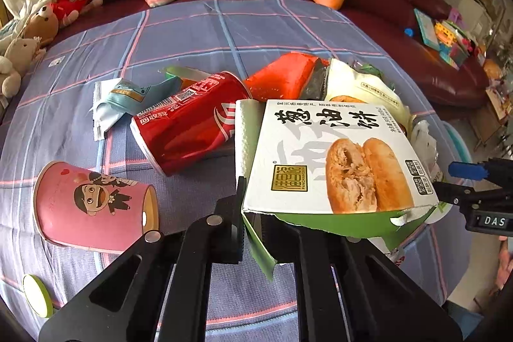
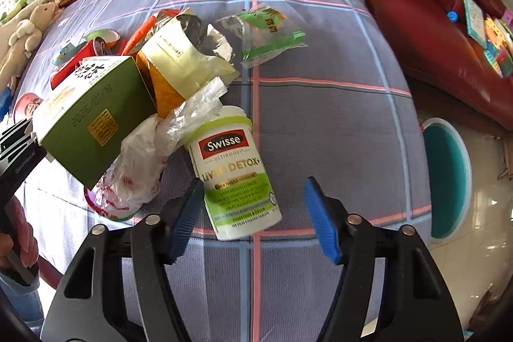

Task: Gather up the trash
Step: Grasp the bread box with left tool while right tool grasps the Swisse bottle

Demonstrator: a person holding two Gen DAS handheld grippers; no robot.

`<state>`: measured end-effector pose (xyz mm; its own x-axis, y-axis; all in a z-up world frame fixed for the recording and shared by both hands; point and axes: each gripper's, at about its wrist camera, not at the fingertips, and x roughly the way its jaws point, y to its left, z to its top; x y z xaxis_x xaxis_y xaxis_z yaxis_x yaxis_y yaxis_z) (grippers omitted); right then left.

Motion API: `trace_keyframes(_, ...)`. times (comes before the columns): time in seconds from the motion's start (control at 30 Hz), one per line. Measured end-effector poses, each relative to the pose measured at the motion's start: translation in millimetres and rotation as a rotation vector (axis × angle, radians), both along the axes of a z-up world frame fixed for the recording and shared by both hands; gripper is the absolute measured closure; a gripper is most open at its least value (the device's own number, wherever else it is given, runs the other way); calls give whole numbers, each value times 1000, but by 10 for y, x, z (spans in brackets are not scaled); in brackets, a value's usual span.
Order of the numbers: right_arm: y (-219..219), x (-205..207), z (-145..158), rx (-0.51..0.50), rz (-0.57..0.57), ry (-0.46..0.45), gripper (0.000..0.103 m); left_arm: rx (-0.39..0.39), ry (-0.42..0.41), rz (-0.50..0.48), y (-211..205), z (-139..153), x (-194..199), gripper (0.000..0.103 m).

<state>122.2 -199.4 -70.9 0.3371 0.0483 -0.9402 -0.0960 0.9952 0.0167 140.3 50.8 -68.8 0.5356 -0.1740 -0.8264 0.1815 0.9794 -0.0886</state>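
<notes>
While the left gripper (image 1: 250, 233) is clenched on the torn green flap of the white and green cardboard pastry box (image 1: 336, 156), lifting it off the blue plaid tablecloth (image 1: 192, 37), the right gripper (image 2: 253, 213) hangs released around the white and green plastic Swisse bottle (image 2: 234, 172), lying on its side. I judge the bottle light, stiff and slick, best pinched across its middle. Beyond lie a crumpled clear plastic bag (image 2: 144, 156), a red cola can (image 1: 189, 124), and 1 pink paper cup (image 1: 93, 207), tipped over and apparently empty.
</notes>
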Motion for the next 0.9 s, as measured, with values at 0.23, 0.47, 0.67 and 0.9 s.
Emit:
trace_keyframes(0.23, 71, 263, -205, -8, 58, 47, 43, 0, 36, 27, -8, -109, 65, 79)
trace_keyframes(0.47, -111, 144, -257, 67, 32, 40, 51, -18, 29, 32, -34, -71, -12, 98)
trace_keyframes(0.67, -409, 17, -149, 119, -49, 12, 51, -69, -1, 65, 62, 202, -118, 99)
trace_keyframes(0.9, -752, -91, -42, 187, -124, -35, 51, -137, -38, 62, -15, 567, -173, 99)
